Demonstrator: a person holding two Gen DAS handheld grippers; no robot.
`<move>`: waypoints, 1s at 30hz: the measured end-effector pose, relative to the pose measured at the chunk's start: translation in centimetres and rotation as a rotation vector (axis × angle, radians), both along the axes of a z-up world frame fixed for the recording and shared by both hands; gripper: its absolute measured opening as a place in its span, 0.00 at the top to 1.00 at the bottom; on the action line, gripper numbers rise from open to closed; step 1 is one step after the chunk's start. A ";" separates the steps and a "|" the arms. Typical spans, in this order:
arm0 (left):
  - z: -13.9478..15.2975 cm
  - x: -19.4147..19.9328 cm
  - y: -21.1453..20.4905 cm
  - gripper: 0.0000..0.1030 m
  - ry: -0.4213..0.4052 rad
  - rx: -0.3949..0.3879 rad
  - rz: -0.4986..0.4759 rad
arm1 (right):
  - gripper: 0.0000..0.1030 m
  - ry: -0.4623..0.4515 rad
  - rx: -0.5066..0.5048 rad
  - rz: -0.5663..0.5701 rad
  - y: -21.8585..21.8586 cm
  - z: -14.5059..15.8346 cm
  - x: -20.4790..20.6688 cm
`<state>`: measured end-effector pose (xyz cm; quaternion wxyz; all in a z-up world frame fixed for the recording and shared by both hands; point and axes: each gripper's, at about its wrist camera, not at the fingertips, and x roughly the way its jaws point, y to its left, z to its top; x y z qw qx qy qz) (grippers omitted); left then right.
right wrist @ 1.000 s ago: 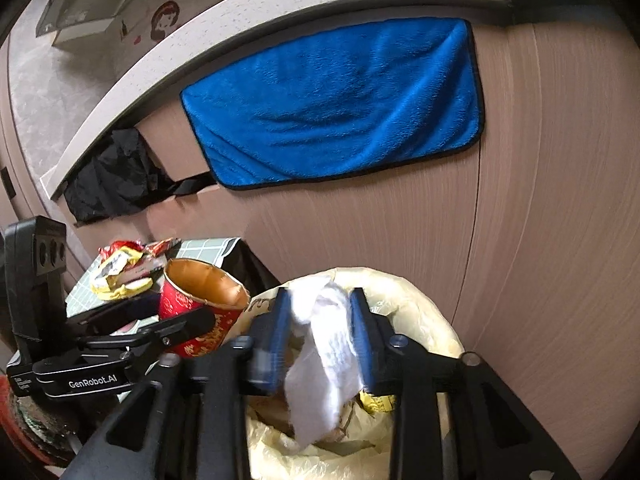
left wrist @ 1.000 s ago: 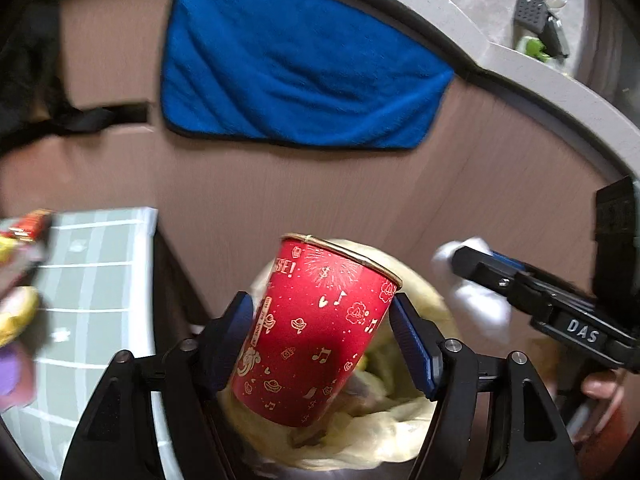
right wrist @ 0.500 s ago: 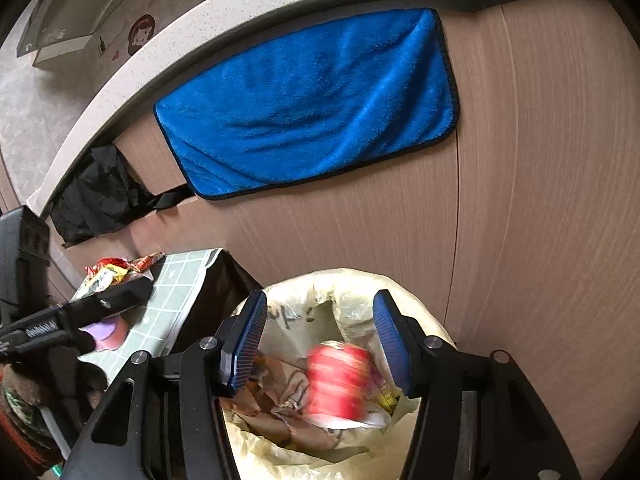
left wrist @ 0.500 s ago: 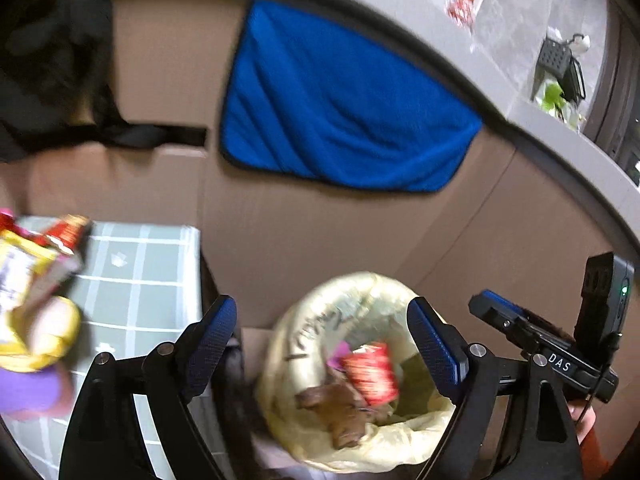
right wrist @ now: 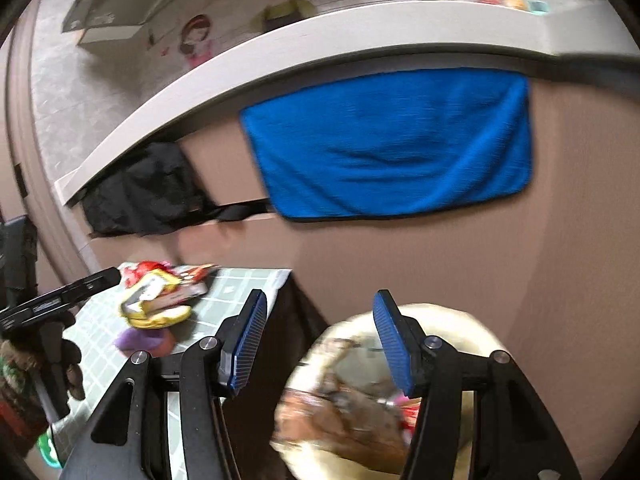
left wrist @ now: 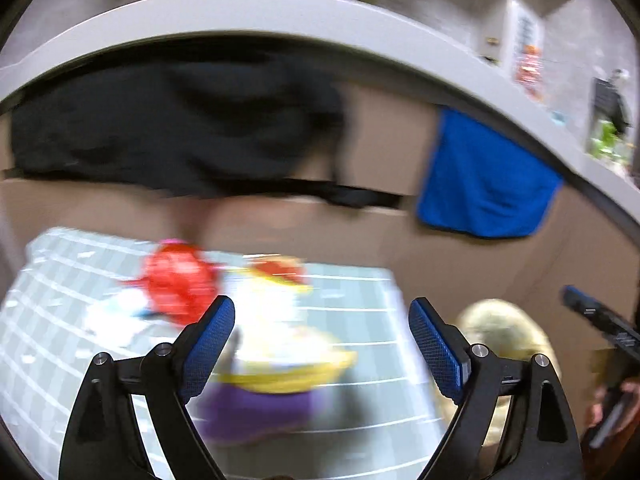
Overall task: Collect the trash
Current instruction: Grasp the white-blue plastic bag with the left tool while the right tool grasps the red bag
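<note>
Once the red paper cup and white tissue had dropped into the yellow-lined trash bin [right wrist: 384, 392], both jaws having just opened, the empty left gripper [left wrist: 320, 344] swung wide-open to the crumpled wrappers [left wrist: 280, 344] on the green-checked worktop [left wrist: 360, 400] beside the bin, while the right gripper [right wrist: 320, 344] hung open and empty over it.

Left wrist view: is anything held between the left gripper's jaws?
No. The left gripper has its jaws standing wide apart with nothing clamped; the wrappers lie beyond on the checked table.

Blue towel [right wrist: 390, 148] hanging on brown cabinet front [right wrist: 568, 240], black cloth [right wrist: 140, 192] under pale countertop edge [right wrist: 248, 60]
</note>
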<state>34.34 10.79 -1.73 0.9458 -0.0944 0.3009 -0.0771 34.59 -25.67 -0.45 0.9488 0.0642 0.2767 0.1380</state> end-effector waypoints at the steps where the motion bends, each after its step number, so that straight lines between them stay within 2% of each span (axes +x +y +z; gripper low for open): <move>1: -0.5 0.3 1.8 0.14 0.015 0.001 0.020 | 0.49 0.001 -0.002 0.023 1.2 0.0 0.2; 5: -2.6 2.1 8.2 0.14 0.051 -0.034 0.007 | 0.49 0.012 -0.017 0.098 5.6 -0.5 1.1; 8: -4.4 3.9 11.4 0.14 0.065 0.005 -0.034 | 0.49 0.041 -0.019 0.145 8.6 -1.2 1.7; 10: -5.8 5.7 13.1 0.14 0.107 0.031 -0.083 | 0.49 0.058 -0.029 0.168 10.2 -1.7 1.9; 14: -8.0 9.1 14.2 0.14 0.183 0.071 -0.147 | 0.49 0.086 -0.053 0.197 12.7 -2.4 2.1; 19: -9.9 11.7 14.2 0.14 0.237 0.081 -0.145 | 0.49 0.134 -0.067 0.203 14.5 -3.3 2.4; 21: -10.4 12.2 14.4 0.19 0.254 0.086 -0.121 | 0.49 0.152 -0.079 0.207 14.9 -3.6 2.5; 23: -11.0 12.4 14.6 0.33 0.293 0.057 -0.110 | 0.49 0.160 -0.096 0.212 15.4 -3.7 2.4; 24: -11.1 12.3 14.7 0.35 0.300 0.048 -0.104 | 0.49 0.160 -0.102 0.216 15.6 -3.7 2.4; 25: -11.1 11.9 15.0 0.40 0.294 0.049 -0.084 | 0.49 0.160 -0.105 0.220 15.8 -3.6 2.3; 26: -11.0 11.7 15.0 0.51 0.301 0.041 -0.076 | 0.49 0.159 -0.106 0.225 16.0 -3.5 2.4; 30: -10.0 8.5 16.0 0.53 0.292 -0.032 -0.034 | 0.49 0.151 -0.094 0.259 17.6 -2.8 2.9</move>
